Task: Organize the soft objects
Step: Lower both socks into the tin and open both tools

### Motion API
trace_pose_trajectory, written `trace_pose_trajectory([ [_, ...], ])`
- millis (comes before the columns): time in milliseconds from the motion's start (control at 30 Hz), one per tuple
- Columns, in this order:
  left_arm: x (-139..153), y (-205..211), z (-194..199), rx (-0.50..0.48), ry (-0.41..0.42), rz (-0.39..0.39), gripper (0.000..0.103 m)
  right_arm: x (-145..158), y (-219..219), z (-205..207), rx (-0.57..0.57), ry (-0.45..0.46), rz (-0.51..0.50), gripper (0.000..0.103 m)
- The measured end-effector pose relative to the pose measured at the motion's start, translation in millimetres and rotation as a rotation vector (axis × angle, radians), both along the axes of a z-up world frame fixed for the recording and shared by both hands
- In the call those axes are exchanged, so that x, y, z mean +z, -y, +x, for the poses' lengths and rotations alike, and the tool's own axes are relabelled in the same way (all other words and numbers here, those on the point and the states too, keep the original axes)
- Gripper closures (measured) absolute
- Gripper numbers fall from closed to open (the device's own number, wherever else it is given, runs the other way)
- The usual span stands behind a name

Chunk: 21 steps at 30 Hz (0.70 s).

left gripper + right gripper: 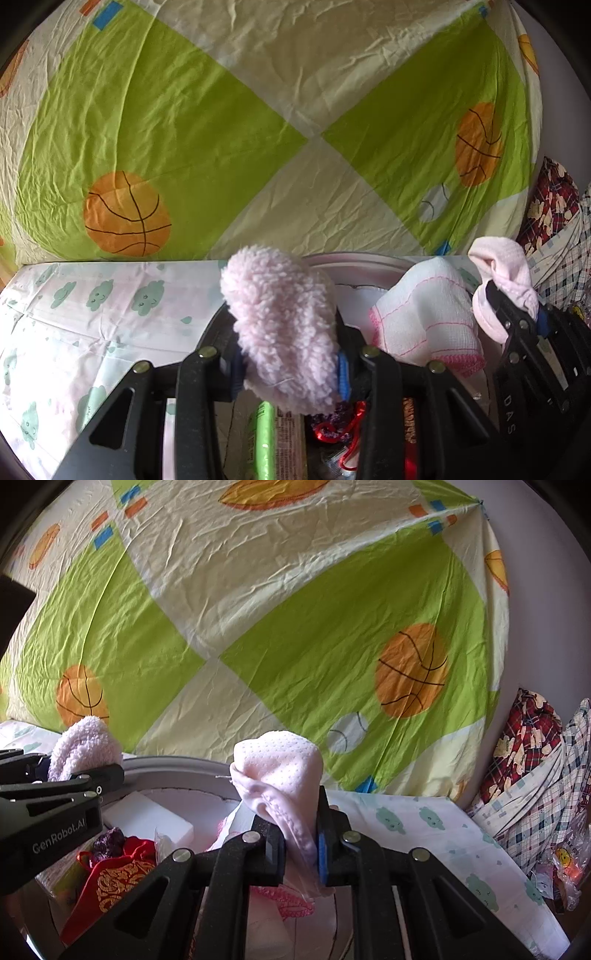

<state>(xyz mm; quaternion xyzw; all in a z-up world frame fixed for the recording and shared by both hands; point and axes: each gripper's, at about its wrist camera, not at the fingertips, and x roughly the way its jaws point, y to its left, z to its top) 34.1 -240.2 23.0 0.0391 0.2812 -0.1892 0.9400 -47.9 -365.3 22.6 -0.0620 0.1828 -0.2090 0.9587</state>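
Note:
My left gripper point(290, 369) is shut on a fluffy pink fleece piece point(280, 325) that stands up between its fingers; it also shows at the left of the right wrist view point(83, 747). My right gripper point(299, 849) is shut on a pale pink dotted cloth point(280, 771), also seen at the right of the left wrist view point(504, 266). Both hang over a round grey-rimmed container point(177, 766) holding a white cloth with pink stitching point(428, 317), a red embroidered pouch point(110, 875), a white block point(147, 821) and a green item point(264, 439).
The container sits on a bed sheet with cloud prints point(92, 314). A green and cream sheet with basketballs point(295, 627) hangs behind as a wall. Plaid clothes point(535, 775) and a plastic bag point(565, 867) are piled at the right.

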Motion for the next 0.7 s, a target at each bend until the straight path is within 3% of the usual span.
trace_pose_trajectory([
  [633,-4,2,6,-0.002,-0.053,0.05,0.066,-3,2,11,0.111,-0.095,0.14,0.089],
  [667,-5,3,7,-0.003,-0.06,0.054,0.063,-4,2,12,0.119,-0.1,0.148,0.089],
  [700,-5,4,8,-0.002,-0.067,0.057,0.051,-4,2,12,0.131,-0.105,0.155,0.086],
])
